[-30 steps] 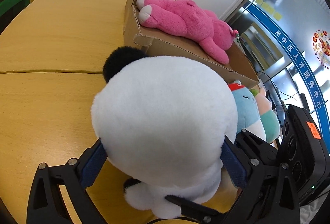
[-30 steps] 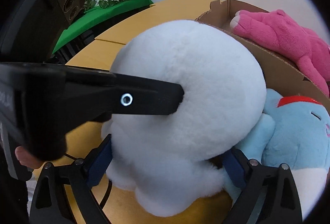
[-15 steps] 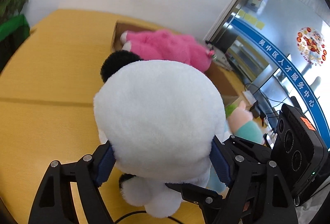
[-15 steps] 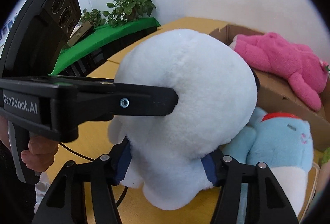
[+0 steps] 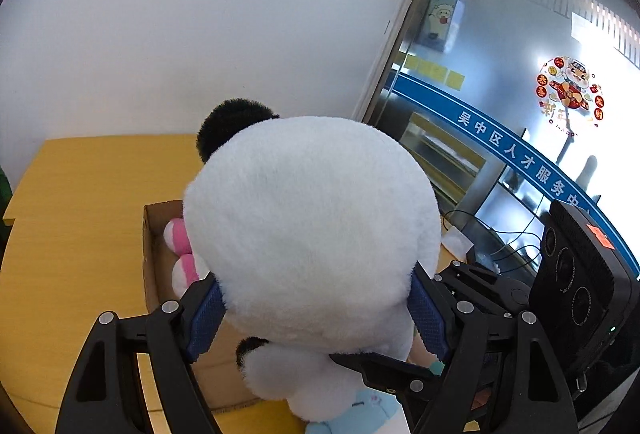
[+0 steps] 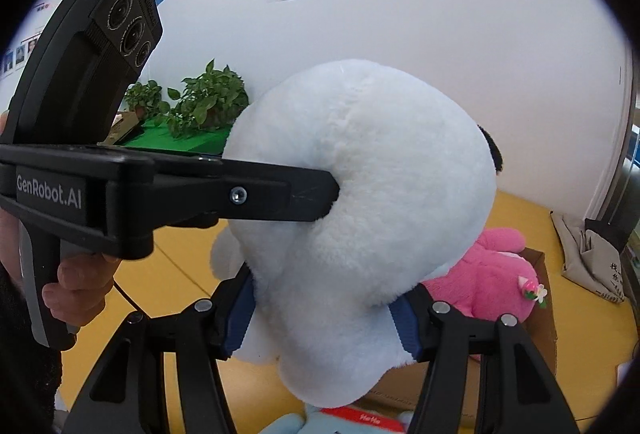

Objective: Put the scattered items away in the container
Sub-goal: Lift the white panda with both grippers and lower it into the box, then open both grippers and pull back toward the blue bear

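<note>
A big white panda plush with black ears is held in the air by both grippers. My left gripper is shut on its head from the sides; my right gripper is shut on it too, lower down. The plush fills the right wrist view, with the left gripper's finger pressed into its side. The cardboard box sits on the table below and behind the plush. A pink plush lies in the box; its feet show in the left wrist view.
The yellow wooden table spreads left of the box. A light blue plush lies on the table under the panda, also seen in the right wrist view. Potted plants stand at the back left. A cloth bag lies right.
Both grippers have lifted the panda plush well up from the table. The box and the blue plush now sit lower in both views, and the wall fills the background.
</note>
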{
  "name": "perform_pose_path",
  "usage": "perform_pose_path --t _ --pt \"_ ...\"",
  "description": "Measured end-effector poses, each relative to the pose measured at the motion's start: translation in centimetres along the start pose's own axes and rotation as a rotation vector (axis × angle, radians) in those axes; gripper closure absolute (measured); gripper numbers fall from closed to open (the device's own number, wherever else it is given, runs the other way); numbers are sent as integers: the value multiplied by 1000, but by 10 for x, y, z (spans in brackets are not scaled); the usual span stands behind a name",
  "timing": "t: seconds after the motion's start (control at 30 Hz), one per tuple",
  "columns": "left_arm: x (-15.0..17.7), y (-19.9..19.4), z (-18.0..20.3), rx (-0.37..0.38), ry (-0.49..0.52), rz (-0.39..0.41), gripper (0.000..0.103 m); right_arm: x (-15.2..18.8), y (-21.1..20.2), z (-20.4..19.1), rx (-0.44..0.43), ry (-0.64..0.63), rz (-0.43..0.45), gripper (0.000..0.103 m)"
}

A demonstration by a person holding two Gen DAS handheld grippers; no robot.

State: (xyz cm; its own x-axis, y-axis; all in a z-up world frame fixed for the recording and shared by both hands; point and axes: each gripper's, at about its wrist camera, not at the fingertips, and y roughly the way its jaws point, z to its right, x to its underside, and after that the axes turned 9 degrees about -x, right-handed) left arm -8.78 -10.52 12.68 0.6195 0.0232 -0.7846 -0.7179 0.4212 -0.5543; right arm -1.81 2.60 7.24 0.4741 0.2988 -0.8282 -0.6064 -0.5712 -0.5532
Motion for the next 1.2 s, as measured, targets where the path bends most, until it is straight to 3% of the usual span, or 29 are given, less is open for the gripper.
perform_pose_path --t 0.13,0.27,0.47,0.67,0.73,0.8,0.93,1.0,1.13,1.2 --pt "-8 46 -26 3 -76 -73 19 -11 31 34 5 28 -44 44" --pt "14 104 -59 -54 -144 -195 18 -18 65 67 1 68 -94 44" --pt "75 165 -101 -140 -196 -390 10 36 149 80 -61 216 -291 43" --pt "80 151 -105 -149 -205 -369 11 38 163 83 -82 267 -340 43" --pt "79 146 -99 -163 -215 -357 9 39 162 78 -65 248 -352 33" --pt "78 140 -94 -185 -222 -343 9 37 153 74 -44 217 -342 29" --pt "74 94 -78 -377 -179 -237 9 36 117 63 23 153 -277 22" --pt "75 66 -68 -460 -167 -161 1 39 95 60 53 126 -239 21" --pt "88 14 -35 -573 -180 -50 0 46 50 60 151 125 -165 20" --pt "98 2 -19 -582 -169 -30 0 50 33 65 197 136 -144 20"
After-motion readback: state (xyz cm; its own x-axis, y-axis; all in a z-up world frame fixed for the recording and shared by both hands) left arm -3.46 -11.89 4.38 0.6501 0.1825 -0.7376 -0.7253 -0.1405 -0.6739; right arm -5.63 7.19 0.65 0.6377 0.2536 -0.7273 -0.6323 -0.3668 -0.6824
